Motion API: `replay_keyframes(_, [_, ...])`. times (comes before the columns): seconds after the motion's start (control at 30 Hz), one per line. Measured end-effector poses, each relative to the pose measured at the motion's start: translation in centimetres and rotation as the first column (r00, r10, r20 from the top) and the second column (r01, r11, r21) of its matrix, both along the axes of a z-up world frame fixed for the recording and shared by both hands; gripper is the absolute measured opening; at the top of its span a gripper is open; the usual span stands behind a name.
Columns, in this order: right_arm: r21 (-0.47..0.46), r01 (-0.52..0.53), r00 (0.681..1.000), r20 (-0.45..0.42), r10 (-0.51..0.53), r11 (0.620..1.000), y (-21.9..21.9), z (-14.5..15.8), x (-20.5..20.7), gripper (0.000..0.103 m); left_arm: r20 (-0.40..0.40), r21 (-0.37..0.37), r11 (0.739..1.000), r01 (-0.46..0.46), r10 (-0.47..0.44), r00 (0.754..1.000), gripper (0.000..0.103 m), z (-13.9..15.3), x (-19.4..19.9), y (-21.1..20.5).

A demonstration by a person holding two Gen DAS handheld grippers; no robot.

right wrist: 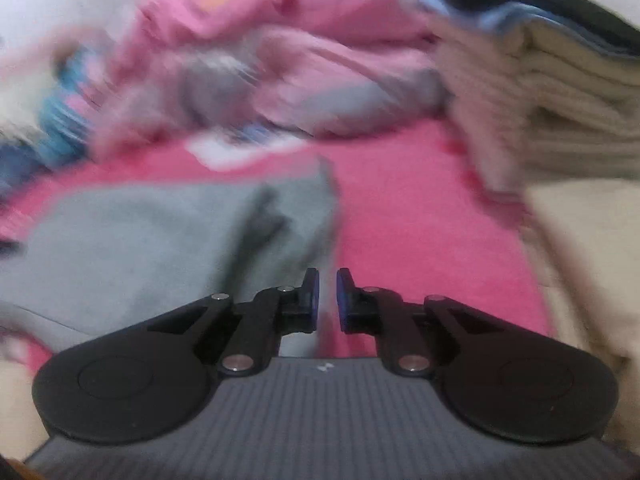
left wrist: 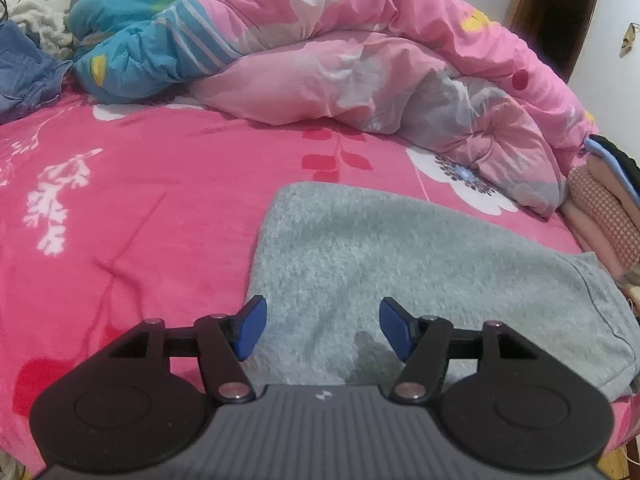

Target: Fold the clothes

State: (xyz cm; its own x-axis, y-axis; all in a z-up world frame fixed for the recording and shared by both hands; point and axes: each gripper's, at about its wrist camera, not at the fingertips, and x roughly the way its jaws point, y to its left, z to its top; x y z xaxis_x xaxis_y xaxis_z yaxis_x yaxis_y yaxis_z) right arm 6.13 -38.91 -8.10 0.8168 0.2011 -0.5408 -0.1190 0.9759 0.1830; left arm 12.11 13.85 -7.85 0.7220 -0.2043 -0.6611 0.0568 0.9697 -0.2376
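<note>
Blurred view; right claw (right wrist: 327, 298) nearly closed, empty, beside grey garment (right wrist: 160, 248) on pink bedsheet (right wrist: 420, 240)

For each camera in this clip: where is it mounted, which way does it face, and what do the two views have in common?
Left wrist: on the left gripper, facing forward and down over the grey garment on the pink bedsheet; its open blue fingers show.
Right wrist: on the right gripper, facing across the bed toward the stack of folded clothes, blurred; its nearly closed empty fingers show.
Shared: grey garment, bedsheet, crumpled pink quilt, folded stack.
</note>
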Motion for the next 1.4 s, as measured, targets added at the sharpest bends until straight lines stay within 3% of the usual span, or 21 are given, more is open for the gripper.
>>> replay_keyframes(0.2, [-0.147, -0.147, 0.988, -0.063, 0.139, 0.978, 1.2, -1.9, 0.8, 0.008, -0.005, 0.045, 0.999, 0.007, -0.007, 1.000, 0.069, -0.1, 0.1, -1.0])
replay_keyframes(0.37, [-0.049, -0.121, 0.993, 0.009, 0.121, 0.991, -1.0, -0.6, 3.7, 0.011, -0.013, 0.046, 0.999, -0.004, 0.004, 1.000, 0.069, -0.2, 0.1, -1.1])
replay_keyframes(0.47, [-0.048, -0.226, 0.972, -0.070, 0.223, 0.973, -0.5, -0.9, 8.2, 0.011, -0.015, 0.053, 0.999, -0.007, 0.008, 1.000, 0.070, -0.3, 0.0, -1.3])
replay_keyframes(0.5, [-0.041, -0.271, 0.952, -0.158, 0.262, 0.962, -0.2, -1.5, 10.1, 0.011, -0.015, 0.057, 0.998, -0.007, 0.008, 1.000, 0.070, -0.3, 0.0, -1.4])
replay_keyframes(0.6, [-0.037, -0.402, 0.887, -0.261, 0.380, 0.915, -0.8, -1.2, 9.9, 0.011, -0.014, 0.061, 0.998, -0.009, 0.010, 1.000, 0.070, -0.4, -0.1, -1.5])
replay_keyframes(0.7, [-0.020, -0.525, 0.798, -0.359, 0.484, 0.851, -1.4, -0.8, 9.7, 0.011, -0.016, 0.057, 0.998, -0.003, 0.004, 1.000, 0.070, -0.4, -0.1, -1.4])
replay_keyframes(0.77, [-0.122, -0.582, 0.770, -0.399, 0.497, 0.804, -1.5, -0.2, 7.5, 0.013, -0.019, 0.060, 0.998, 0.001, 0.000, 1.000, 0.070, -0.4, -0.1, -1.3])
replay_keyframes(0.8, [-0.169, -0.574, 0.779, -0.415, 0.470, 0.801, -1.7, 0.2, 6.7, 0.020, -0.020, 0.061, 0.998, 0.003, -0.001, 1.000, 0.070, -0.4, 0.0, -1.3])
replay_keyframes(0.87, [-0.204, -0.528, 0.817, -0.388, 0.427, 0.824, -2.3, 1.2, 6.0, 0.021, -0.019, 0.063, 0.998, 0.002, -0.001, 1.000, 0.071, -0.4, 0.0, -1.4])
replay_keyframes(0.93, [-0.181, -0.476, 0.860, -0.299, 0.413, 0.861, -2.5, 2.7, 6.2, 0.022, -0.020, 0.064, 0.998, -0.004, 0.005, 1.000, 0.071, -0.5, 0.0, -1.5])
replay_keyframes(1.03, [-0.151, -0.418, 0.894, -0.245, 0.376, 0.896, -1.2, 2.9, 8.5, 0.023, -0.016, 0.064, 0.998, -0.008, 0.009, 1.000, 0.073, -0.4, -0.1, -1.7])
replay_keyframes(1.13, [-0.136, -0.469, 0.847, -0.348, 0.401, 0.873, 0.7, 0.4, 9.9, 0.023, -0.016, 0.047, 0.999, -0.010, 0.010, 1.000, 0.073, -0.5, -0.1, -1.4])
replay_keyframes(1.2, [-0.173, -0.523, 0.820, -0.369, 0.438, 0.834, 1.1, -0.5, 8.4, 0.023, -0.016, 0.035, 0.999, -0.010, 0.011, 1.000, 0.074, -0.5, -0.1, -1.2])
replay_keyframes(1.33, [-0.094, -0.646, 0.723, -0.392, 0.568, 0.758, -1.6, 0.2, 2.8, 0.028, -0.014, 0.034, 0.999, -0.003, 0.003, 1.000, 0.074, -0.6, 0.2, -1.0])
replay_keyframes(1.37, [-0.110, -0.659, 0.714, -0.404, 0.572, 0.744, -2.1, 0.1, 1.6, 0.028, -0.014, 0.033, 0.999, -0.002, 0.003, 1.000, 0.074, -0.7, 0.2, -1.0])
replay_keyframes(1.4, [-0.105, -0.635, 0.737, -0.381, 0.559, 0.766, -2.8, 0.6, 1.2, 0.029, -0.013, 0.032, 0.999, -0.002, 0.002, 1.000, 0.075, -0.7, 0.2, -1.0])
